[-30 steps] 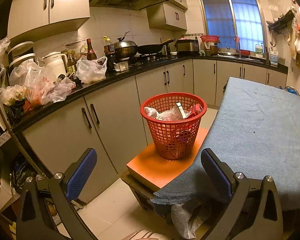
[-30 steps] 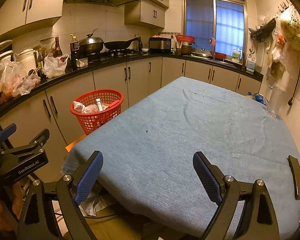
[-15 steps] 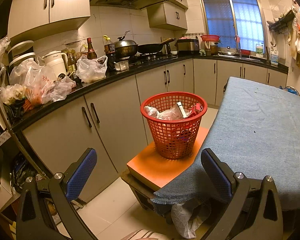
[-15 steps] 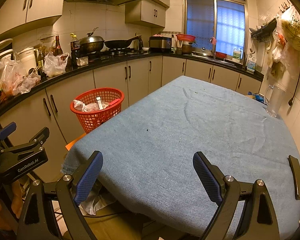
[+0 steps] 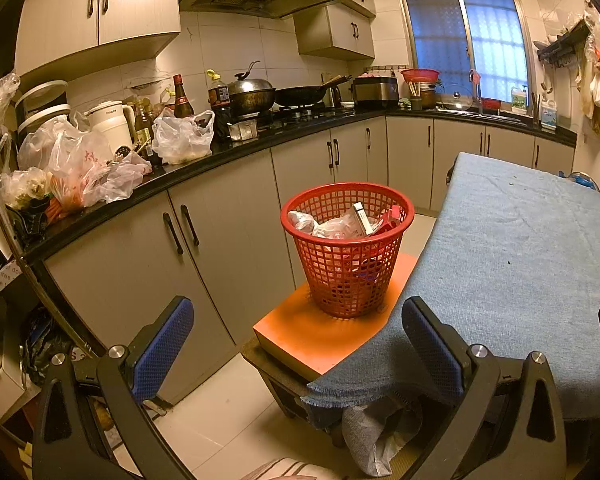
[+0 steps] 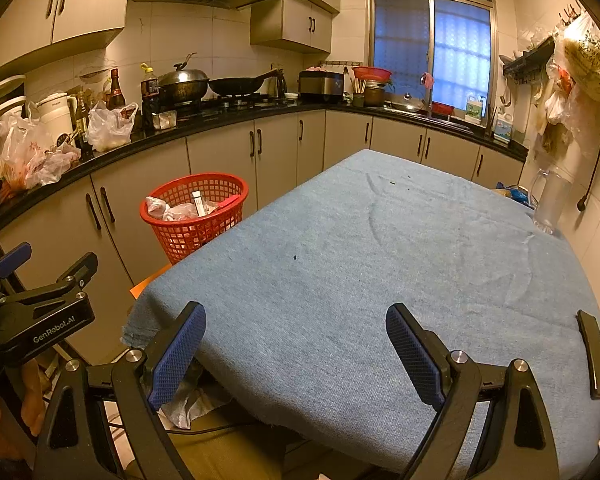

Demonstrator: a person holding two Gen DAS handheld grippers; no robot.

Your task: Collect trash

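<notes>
Red basket (image 5: 348, 248): mesh bin holding crumpled white wrap, a small box and red packaging; sits on an orange block (image 5: 324, 328) just beside the surface's left edge, in front of the lower cabinets (image 5: 220, 248)
Trash: all visible pieces lie inside the basket; none on the blue cloth
Change: almost nothing over the last second; the left view has crept very slightly, basket and contents sit as before, right view matches
Meaning: my read is that the collecting is done or nearly done; only tiny dark specks (image 6: 295, 257) remain on the cloth, too small to identify
Surface (image 6: 380, 260): blue cloth cover, wrinkled, bare apart from a black bar-like object (image 6: 592, 360) at its right edge and a clear jug (image 6: 550, 204) at the far right
Left gripper (image 5: 300, 344): jaws spread wide, gripping nothing; held low, aimed at the basket, well short of it
Right gripper (image 6: 296, 352): jaws spread wide, nothing between them; level over the near edge of the surface, pointing along it
Pose: both held steady side by side, left gripper visible at the left edge of the right view
Counter (image 5: 112, 196): plastic bags, bottles, wok; none of it within reach of either gripper
</notes>
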